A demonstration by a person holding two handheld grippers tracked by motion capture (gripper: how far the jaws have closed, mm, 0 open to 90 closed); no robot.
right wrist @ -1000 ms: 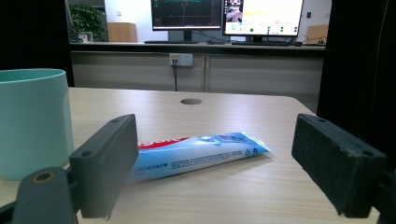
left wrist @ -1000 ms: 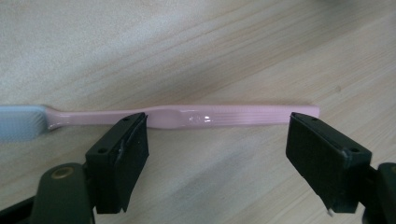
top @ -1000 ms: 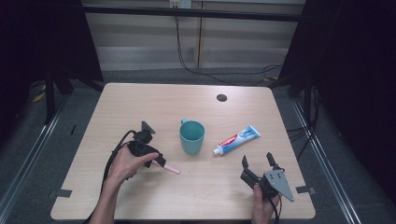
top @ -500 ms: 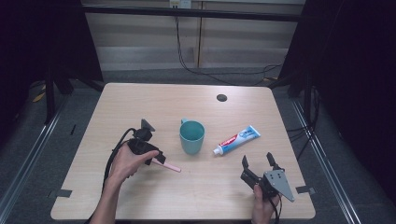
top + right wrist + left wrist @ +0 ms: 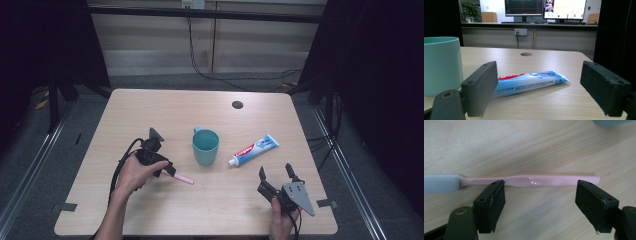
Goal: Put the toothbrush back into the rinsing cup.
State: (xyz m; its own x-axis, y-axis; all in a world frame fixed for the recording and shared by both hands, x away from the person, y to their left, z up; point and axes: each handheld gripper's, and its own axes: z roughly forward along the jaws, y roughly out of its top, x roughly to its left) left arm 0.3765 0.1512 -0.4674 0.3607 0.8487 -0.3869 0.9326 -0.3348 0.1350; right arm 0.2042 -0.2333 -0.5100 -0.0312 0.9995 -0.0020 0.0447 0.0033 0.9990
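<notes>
A pink toothbrush (image 5: 182, 178) with a pale blue head lies flat on the wooden table (image 5: 150, 110), left of centre. My left gripper (image 5: 169, 171) points down at it with the jaws open. In the left gripper view the toothbrush (image 5: 531, 180) lies crosswise just beyond the two jaw tips of my left gripper (image 5: 540, 187), untouched. A teal cup (image 5: 205, 146) stands upright mid-table. A toothpaste tube (image 5: 254, 149) lies to the cup's right. My right gripper (image 5: 275, 171) rests near the front right edge, open, facing the toothpaste tube (image 5: 531, 80) and the cup (image 5: 441, 65).
A round dark cable hole (image 5: 237, 104) sits in the table's far right part. Black frame posts and cables stand beyond the far edge. Monitors on a desk (image 5: 544, 10) show in the background. The cup's base (image 5: 611, 122) is close to the toothbrush.
</notes>
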